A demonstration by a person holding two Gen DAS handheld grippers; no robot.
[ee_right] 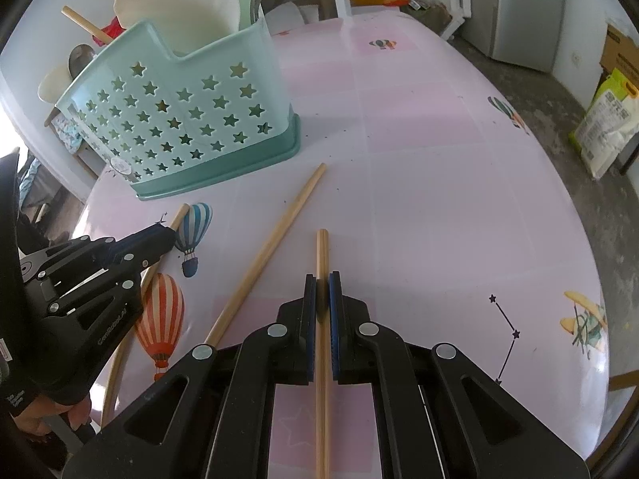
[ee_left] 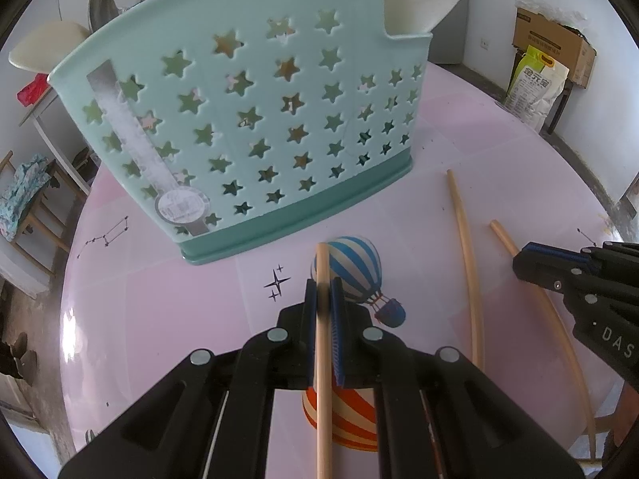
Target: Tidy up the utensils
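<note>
Two wooden chopsticks are pinched, one in the left gripper (ee_left: 324, 299), one in the right gripper (ee_right: 322, 291); light, stiff, slick sticks, best gripped mid-shaft.

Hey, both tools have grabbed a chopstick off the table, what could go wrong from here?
1. Each tool, left and right, pinches its chopstick near one end, so the long free part may swing or slip when lifted.
2. The holder already has spoons and a plate in it, so a chopstick may catch on them going in.
3. The loose chopstick between the tools could get knocked and roll.
</note>
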